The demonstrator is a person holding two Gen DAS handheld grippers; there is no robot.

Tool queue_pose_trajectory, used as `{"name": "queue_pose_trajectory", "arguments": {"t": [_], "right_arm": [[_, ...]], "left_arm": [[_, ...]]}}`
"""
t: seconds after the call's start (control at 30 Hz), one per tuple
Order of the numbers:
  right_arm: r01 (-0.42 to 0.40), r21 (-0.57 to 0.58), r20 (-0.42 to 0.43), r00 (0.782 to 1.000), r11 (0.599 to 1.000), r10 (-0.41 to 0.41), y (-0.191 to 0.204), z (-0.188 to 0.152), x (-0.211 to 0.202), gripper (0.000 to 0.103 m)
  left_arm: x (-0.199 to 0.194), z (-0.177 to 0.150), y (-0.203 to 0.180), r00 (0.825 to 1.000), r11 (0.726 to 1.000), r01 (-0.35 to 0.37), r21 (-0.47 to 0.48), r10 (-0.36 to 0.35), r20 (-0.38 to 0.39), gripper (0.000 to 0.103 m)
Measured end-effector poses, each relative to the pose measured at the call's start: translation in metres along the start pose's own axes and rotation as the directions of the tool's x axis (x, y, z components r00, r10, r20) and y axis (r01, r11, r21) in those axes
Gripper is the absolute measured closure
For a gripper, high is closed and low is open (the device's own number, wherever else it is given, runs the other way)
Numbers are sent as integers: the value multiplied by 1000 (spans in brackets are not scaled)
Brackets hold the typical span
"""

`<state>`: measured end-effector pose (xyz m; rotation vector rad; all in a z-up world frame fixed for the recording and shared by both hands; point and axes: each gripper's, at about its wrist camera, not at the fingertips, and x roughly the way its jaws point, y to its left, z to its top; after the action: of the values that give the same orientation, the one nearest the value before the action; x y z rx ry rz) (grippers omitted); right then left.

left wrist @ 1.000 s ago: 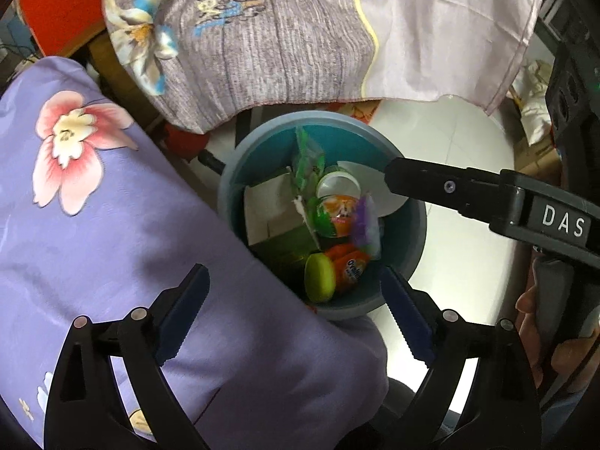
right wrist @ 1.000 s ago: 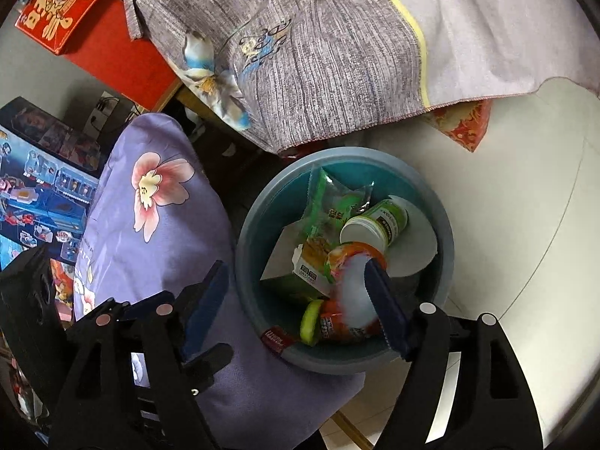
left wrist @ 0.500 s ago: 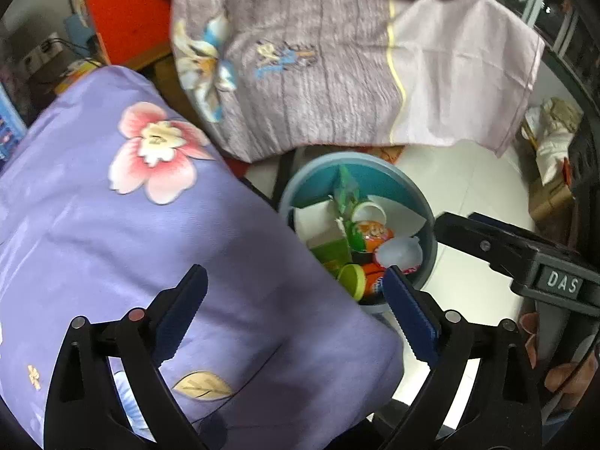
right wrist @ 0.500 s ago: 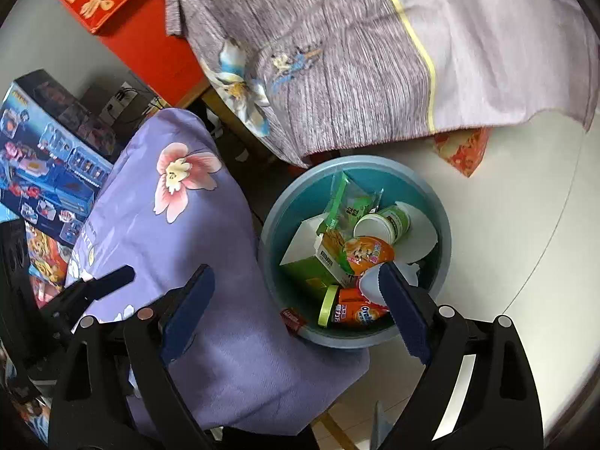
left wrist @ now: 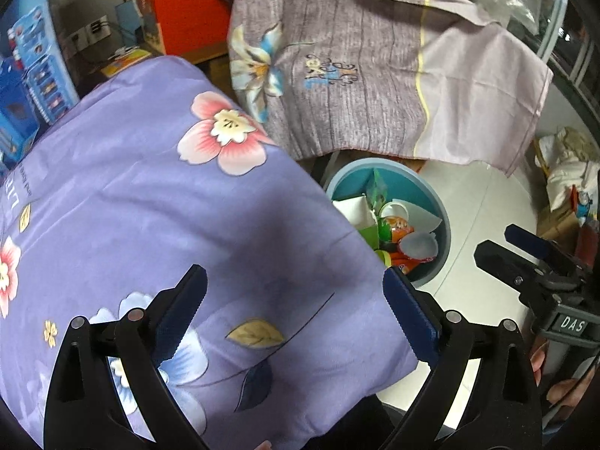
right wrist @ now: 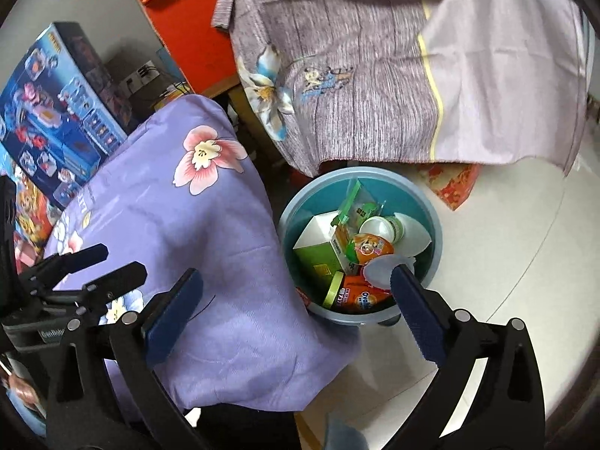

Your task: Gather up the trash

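The purple floral cloth (right wrist: 210,225) is seen draped left of the blue bin (right wrist: 431,221), its edge overlapping the bin's left rim. Above it the left hand-held gripper (left wrist: 294,313) is held wide, nothing between its jaws. Inside the bin, trash is piled: an orange Ovaltine jar (right wrist: 356,294) lies on its side at the near wall, its green lid pointing left. The right hand-held gripper (right wrist: 296,313), its jaws just opened wide and empty, is seen over the bin's near rim.
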<state>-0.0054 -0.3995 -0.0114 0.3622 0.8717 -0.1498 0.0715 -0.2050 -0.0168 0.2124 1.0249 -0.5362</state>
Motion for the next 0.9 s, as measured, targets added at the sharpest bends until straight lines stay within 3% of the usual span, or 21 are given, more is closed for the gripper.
{"name": "queue_pose_trajectory", "arguments": {"t": [0.5, 0.9], "right_arm": [[69, -44, 34, 997, 997, -67, 19, -16, -29, 7], [72, -67, 39, 997, 995, -69, 30, -17, -31, 7]], "left_arm": [[-41, -23, 15, 997, 999, -22, -26, 24, 69, 7], [-48, -26, 23, 996, 998, -34, -46, 37, 82, 7]]}}
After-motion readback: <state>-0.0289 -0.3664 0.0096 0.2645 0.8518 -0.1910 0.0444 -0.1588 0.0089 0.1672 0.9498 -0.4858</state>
